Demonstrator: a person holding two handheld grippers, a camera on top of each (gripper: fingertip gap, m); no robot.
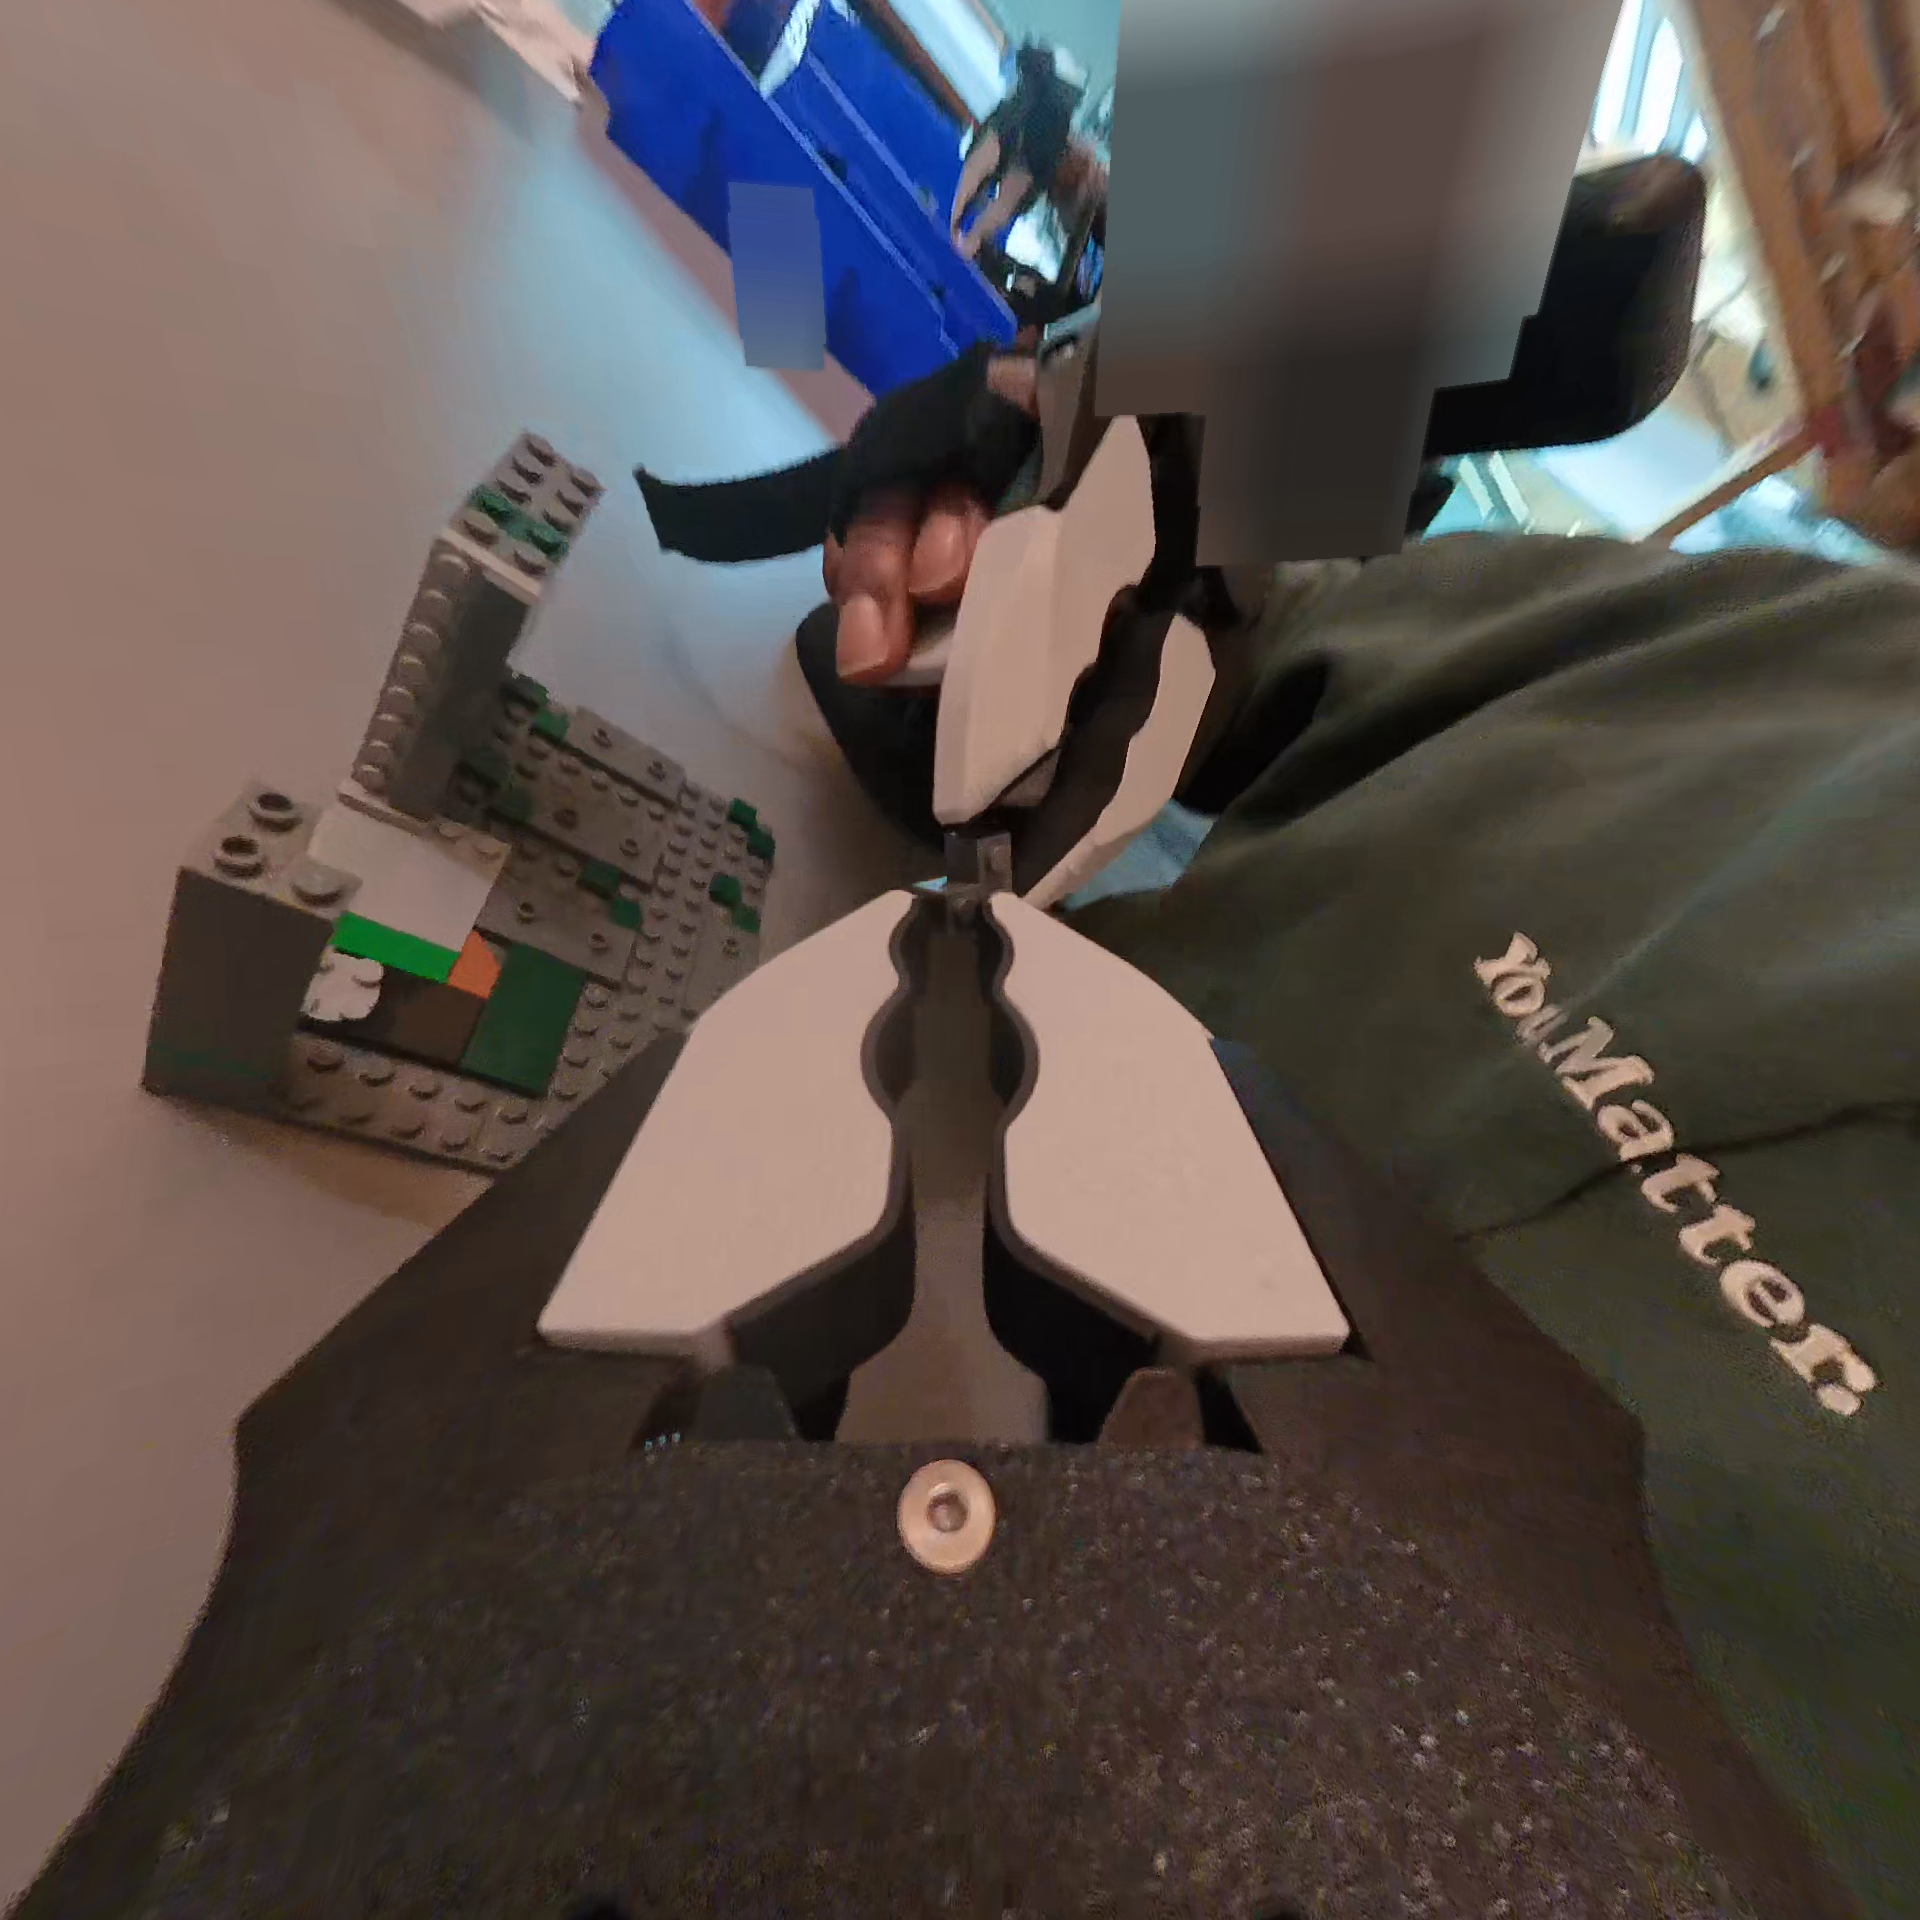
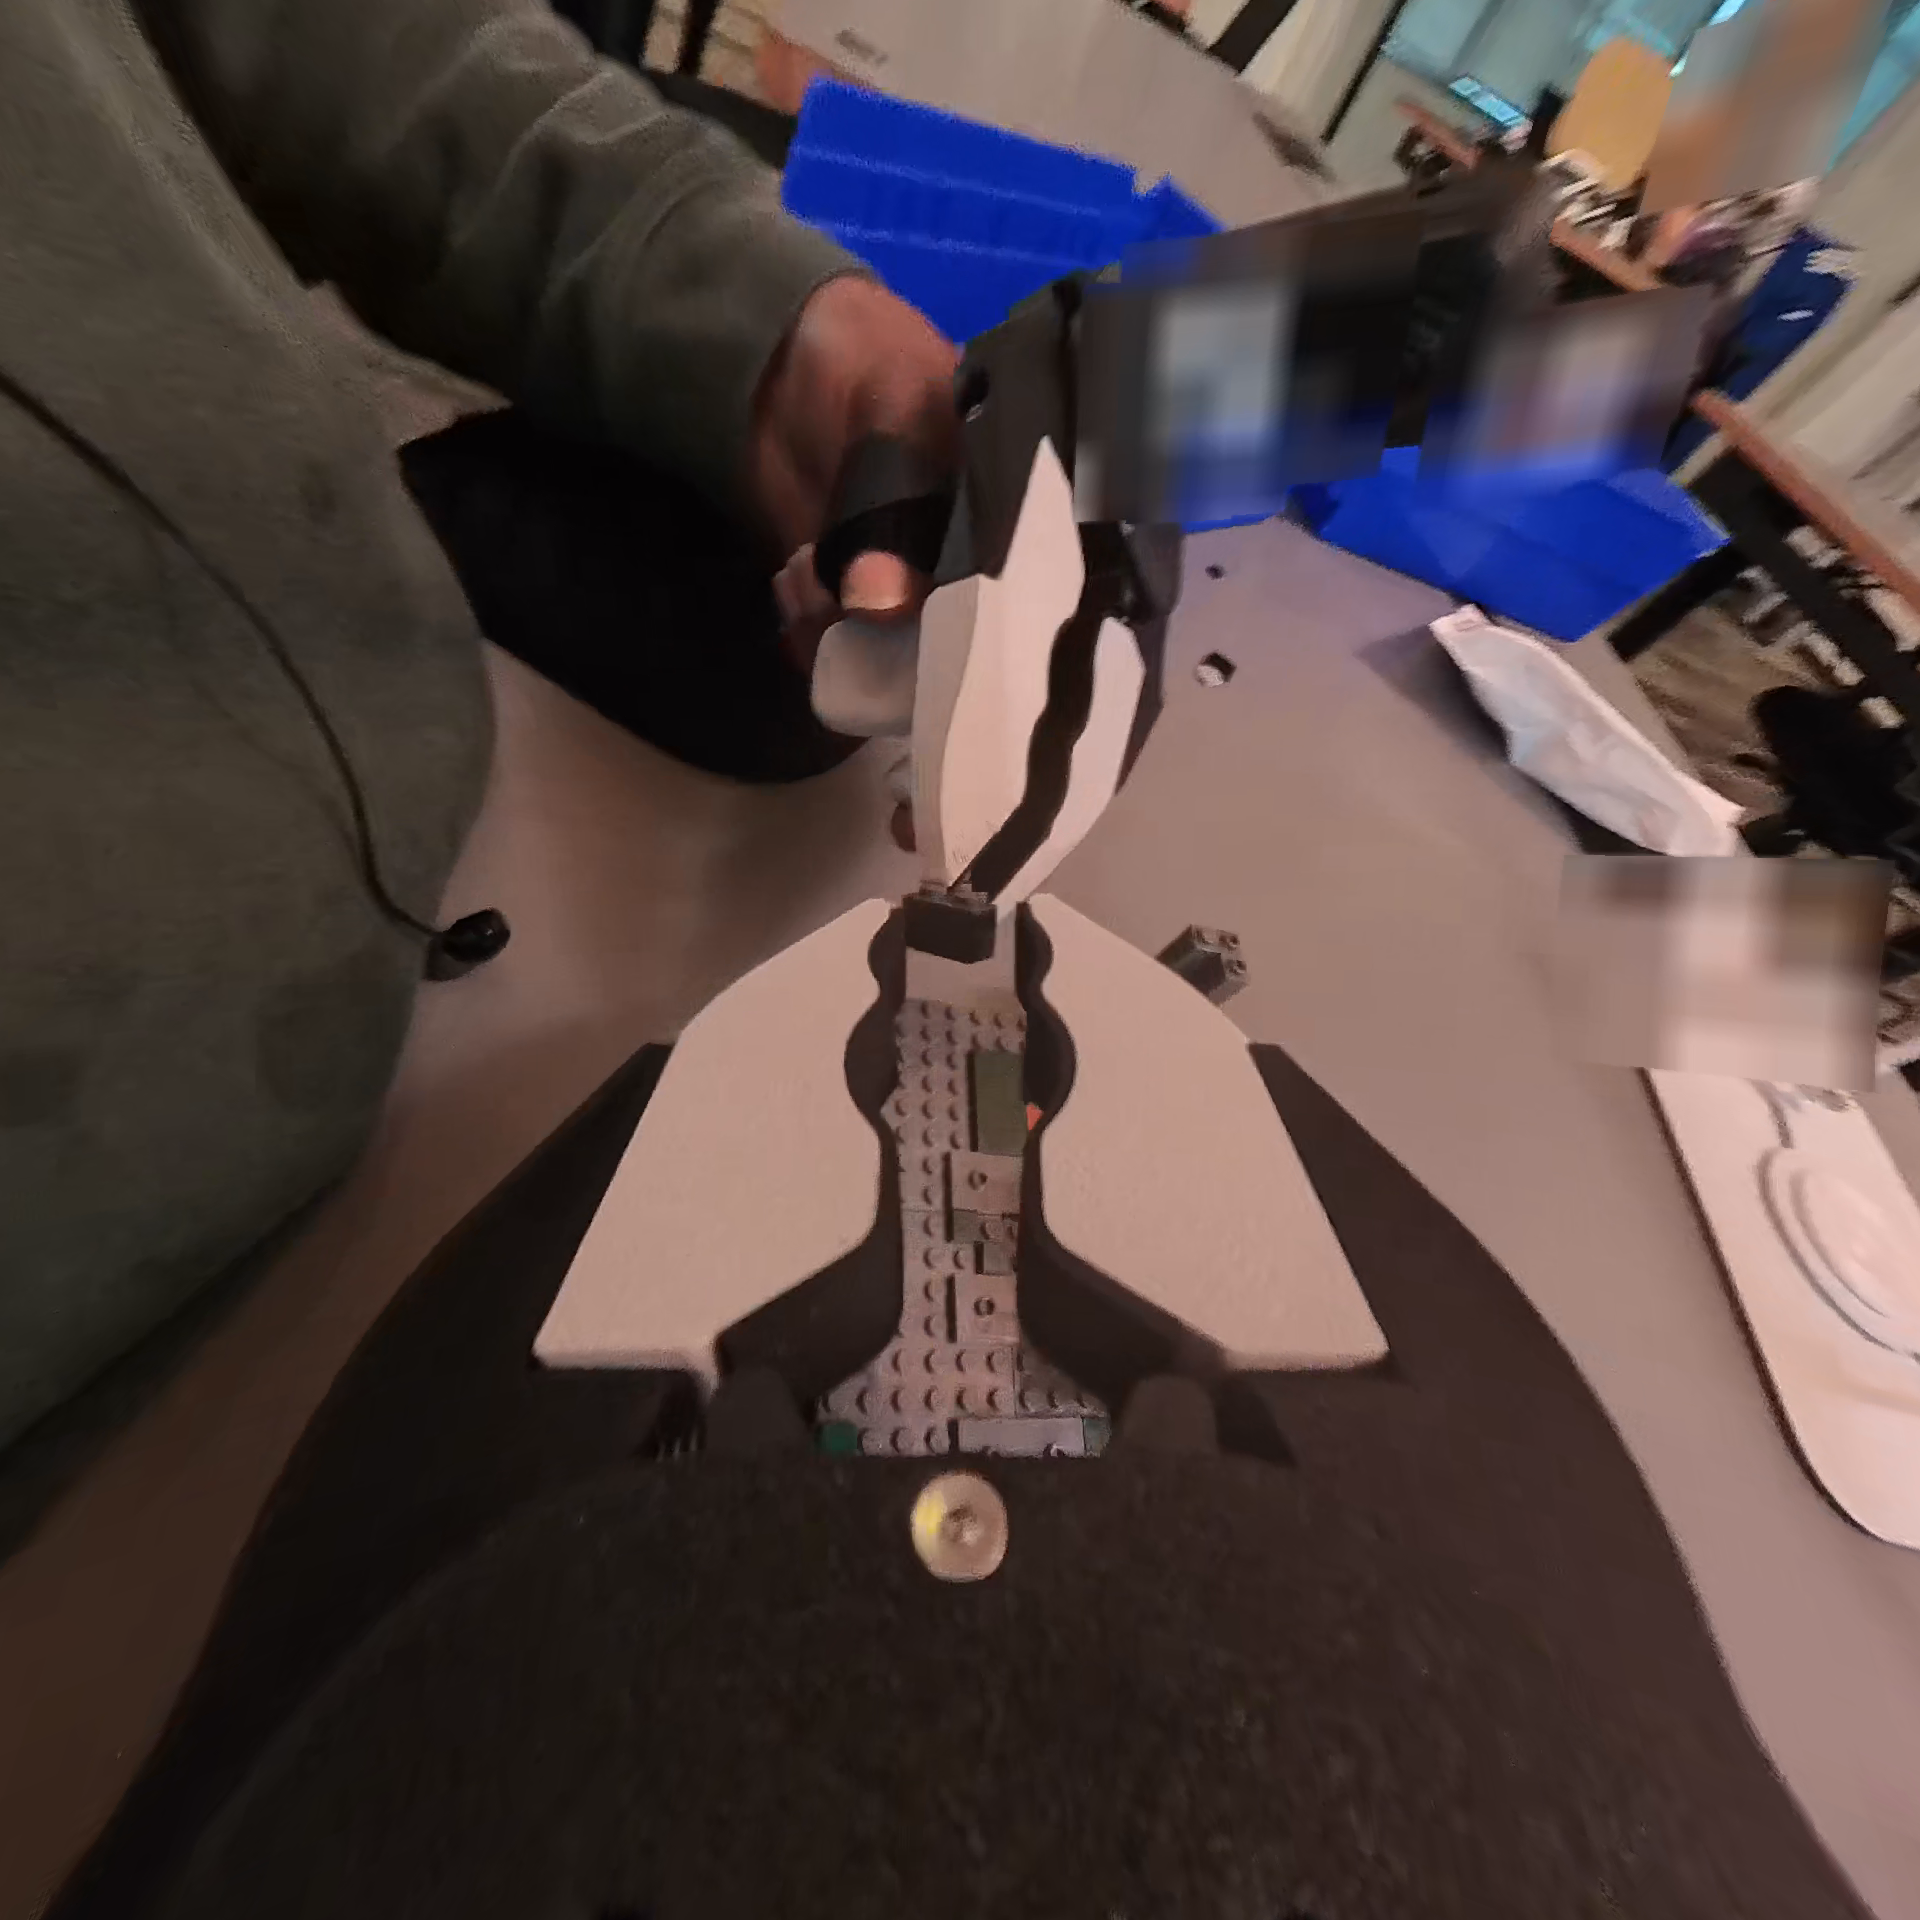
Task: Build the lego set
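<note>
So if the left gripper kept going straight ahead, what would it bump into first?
Probably the right gripper, tip to tip with the left gripper; they share a small dark brick.

Each wrist camera looks closely along its own fingers, facing the other gripper; both share the grey build.

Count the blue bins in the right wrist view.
2. One blue bin sits behind the person's hand; a second blue bin lies farther right. Blurred patches may hide others.

A grey table bears the lego build and blue bins.
</note>
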